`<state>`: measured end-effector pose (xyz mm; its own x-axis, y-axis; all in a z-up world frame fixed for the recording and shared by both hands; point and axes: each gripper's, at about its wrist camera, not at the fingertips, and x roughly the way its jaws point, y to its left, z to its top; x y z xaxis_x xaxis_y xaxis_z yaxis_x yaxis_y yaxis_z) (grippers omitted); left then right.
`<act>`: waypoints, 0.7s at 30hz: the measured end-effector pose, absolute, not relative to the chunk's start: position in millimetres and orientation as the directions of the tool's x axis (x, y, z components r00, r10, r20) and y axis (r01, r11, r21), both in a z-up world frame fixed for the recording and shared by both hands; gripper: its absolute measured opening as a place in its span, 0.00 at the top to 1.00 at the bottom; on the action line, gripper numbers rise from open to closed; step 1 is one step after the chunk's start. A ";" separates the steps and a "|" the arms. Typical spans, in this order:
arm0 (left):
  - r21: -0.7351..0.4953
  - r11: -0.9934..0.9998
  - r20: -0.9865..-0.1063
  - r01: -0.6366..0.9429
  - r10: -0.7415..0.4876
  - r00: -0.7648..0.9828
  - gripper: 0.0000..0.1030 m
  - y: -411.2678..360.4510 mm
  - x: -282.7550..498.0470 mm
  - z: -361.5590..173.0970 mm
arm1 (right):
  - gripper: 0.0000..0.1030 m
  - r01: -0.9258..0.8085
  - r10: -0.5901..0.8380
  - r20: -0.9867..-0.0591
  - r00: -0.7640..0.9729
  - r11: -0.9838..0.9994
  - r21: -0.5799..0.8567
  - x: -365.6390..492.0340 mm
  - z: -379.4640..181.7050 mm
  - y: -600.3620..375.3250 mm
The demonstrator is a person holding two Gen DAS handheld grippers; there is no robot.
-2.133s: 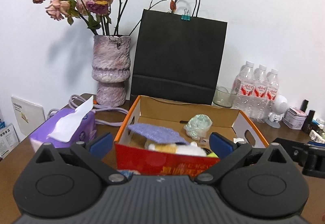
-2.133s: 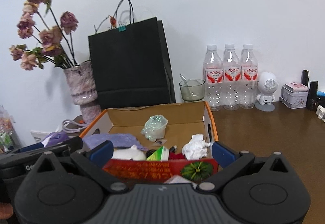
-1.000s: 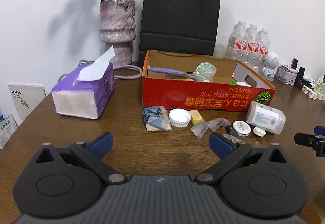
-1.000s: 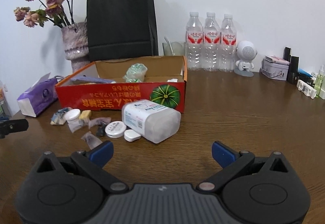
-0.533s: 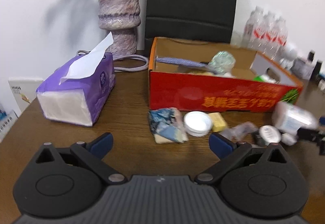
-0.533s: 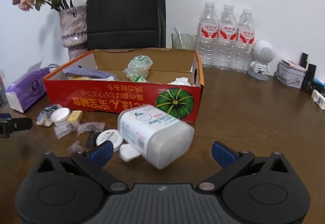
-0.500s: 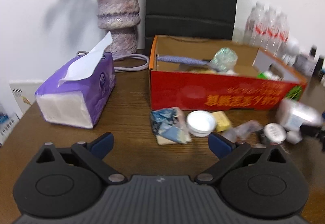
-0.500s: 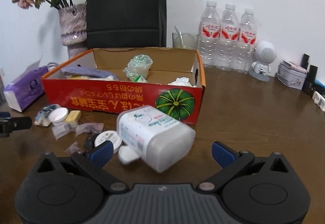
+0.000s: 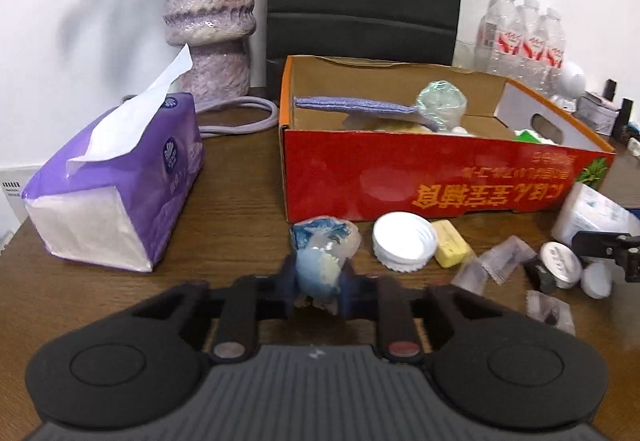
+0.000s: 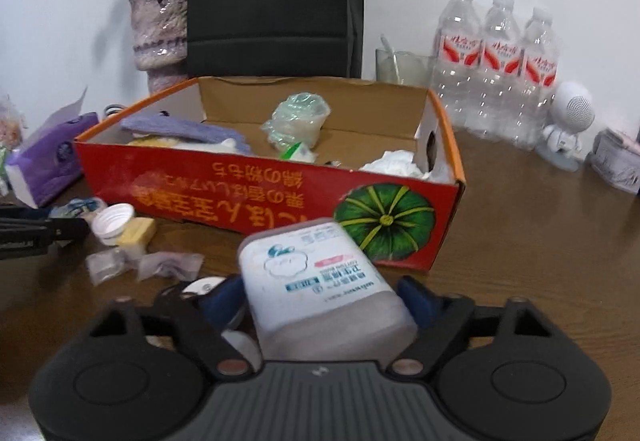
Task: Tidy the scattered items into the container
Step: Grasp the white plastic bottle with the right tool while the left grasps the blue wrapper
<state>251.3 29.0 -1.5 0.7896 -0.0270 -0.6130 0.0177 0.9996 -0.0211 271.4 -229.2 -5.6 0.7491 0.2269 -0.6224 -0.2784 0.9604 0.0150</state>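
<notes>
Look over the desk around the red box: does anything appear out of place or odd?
Yes. The red box's print reads upside down. A white lid, yellow block and clear packets lie scattered on the table before it.

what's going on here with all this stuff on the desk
A person with a two-finger claw in each hand is clearing loose clutter into the red cardboard box. The left claw is shut on a crumpled blue and clear plastic wrapper in front of the box. The right claw has closed around a white translucent plastic container with a printed label. A white ribbed cap, a yellow block and small clear packets lie on the brown wooden table.
</notes>
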 end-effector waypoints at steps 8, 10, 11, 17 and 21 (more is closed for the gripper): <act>-0.033 0.999 -0.545 0.037 -0.049 0.837 0.83 28.5 233.2 19.8 | 0.37 -0.280 0.254 -0.573 0.779 0.959 0.043 252.3 8.6 -233.9; -0.037 0.998 -0.544 0.047 -0.060 0.837 0.83 26.5 228.9 20.6 | 0.37 -0.280 0.256 -0.571 0.780 0.959 0.047 249.3 9.5 -234.2; -0.040 0.998 -0.544 0.051 -0.065 0.837 0.83 25.5 227.8 20.7 | 0.37 -0.279 0.257 -0.570 0.781 0.959 0.049 248.3 9.8 -234.4; -0.049 0.996 -0.529 0.073 -0.088 0.844 0.83 19.8 214.0 25.6 | 0.37 -0.275 0.265 -0.539 0.799 0.959 0.064 236.6 17.6 -236.8; -0.054 0.993 -0.515 0.106 -0.118 0.849 0.83 11.1 203.4 30.3 | 0.37 -0.273 0.269 -0.518 0.812 0.959 0.071 229.2 24.4 -238.4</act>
<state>203.4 11.1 30.3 0.8490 -0.1185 -0.5150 0.1059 0.9929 -0.0539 229.2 -238.4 24.4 0.8121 0.2692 -0.5176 -0.2729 0.9594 0.0707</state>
